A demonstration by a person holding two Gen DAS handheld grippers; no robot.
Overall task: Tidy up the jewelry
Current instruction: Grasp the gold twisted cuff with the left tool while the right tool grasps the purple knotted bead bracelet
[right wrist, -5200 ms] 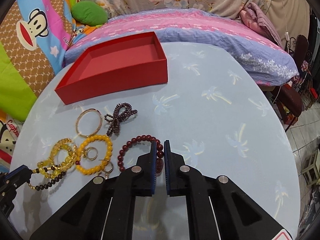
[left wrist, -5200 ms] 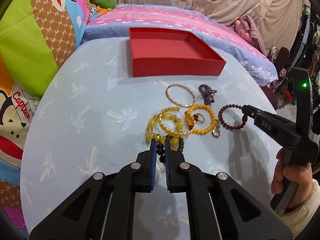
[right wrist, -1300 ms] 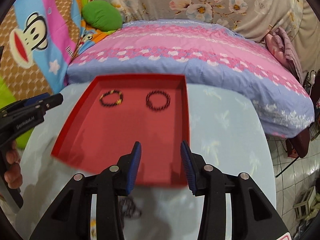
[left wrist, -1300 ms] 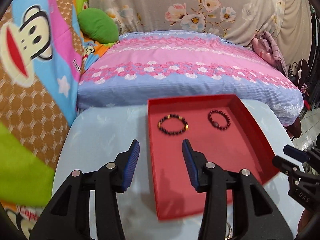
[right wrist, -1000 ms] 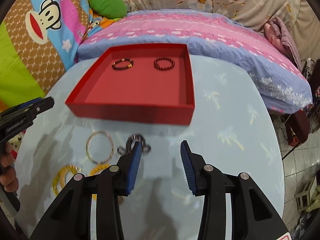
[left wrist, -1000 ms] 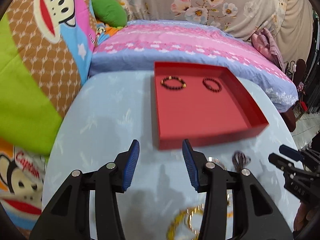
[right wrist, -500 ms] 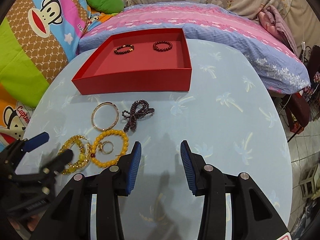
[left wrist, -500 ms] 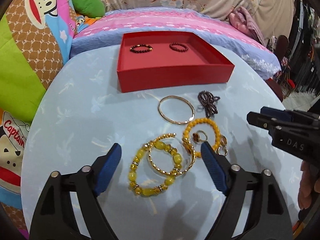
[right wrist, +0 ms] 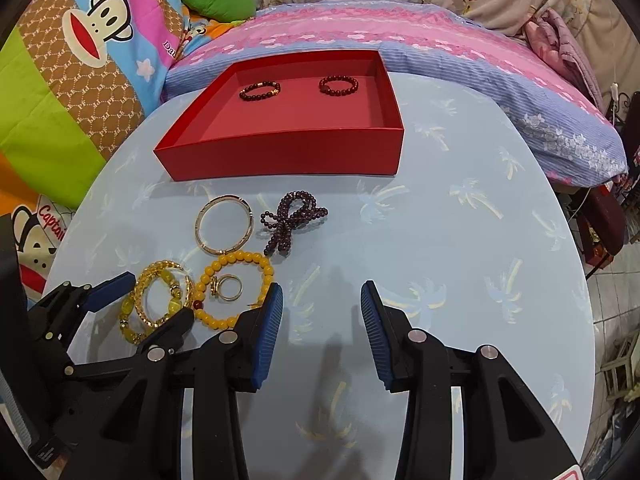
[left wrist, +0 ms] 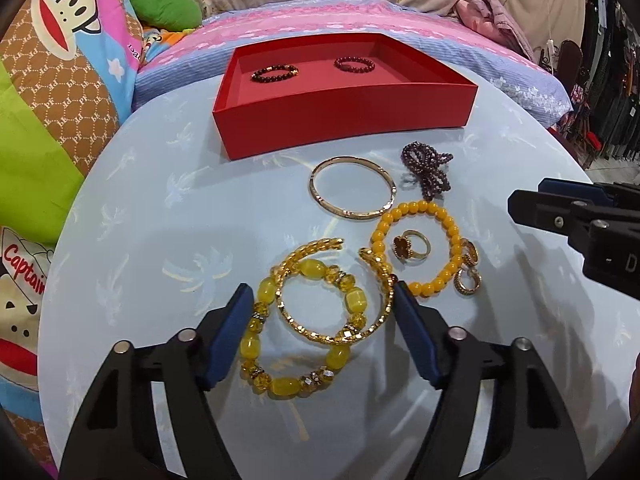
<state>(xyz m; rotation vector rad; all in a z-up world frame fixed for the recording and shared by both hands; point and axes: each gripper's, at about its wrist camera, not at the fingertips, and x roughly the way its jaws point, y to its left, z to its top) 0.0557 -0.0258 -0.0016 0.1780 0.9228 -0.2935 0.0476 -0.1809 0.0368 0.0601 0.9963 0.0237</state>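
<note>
The left gripper (left wrist: pixel 324 316) has its blue-padded jaws closing around two overlapping pieces: the translucent yellow chunky-bead bracelet (left wrist: pixel 298 376) and the twisted gold open cuff bangle (left wrist: pixel 320 320) lying across it. Both sit between the fingers, but the pads do not look pressed on either yet. That overlap is the main risk: I judge the jaws could pinch both at once, or catch only the cuff's springy edge, so one piece slips free on the lift or drags the other along.

Just past the right finger, the opaque orange round-bead bracelet (left wrist: pixel 416 252) touches the cuff's tip, with a gold ring with a brown stone (left wrist: pixel 410 250) inside it and two small gold hoop earrings (left wrist: pixel 468 272) at its far side; a snag there would scatter them. Ahead of the fingers lie the thin rose-gold bangle (left wrist: pixel 352 188), the dark purple beaded bow (left wrist: pixel 426 170), and the shallow red rectangular tray (left wrist: pixel 344 120), which already holds two dark bead bracelets at its far wall.

The right gripper (right wrist: pixel 322 324) hangs with fingers spread over bare pale-blue palm-print tablecloth (right wrist: pixel 460 240), nothing between them; its left finger stands just beside the orange bracelet and could knock it.
</note>
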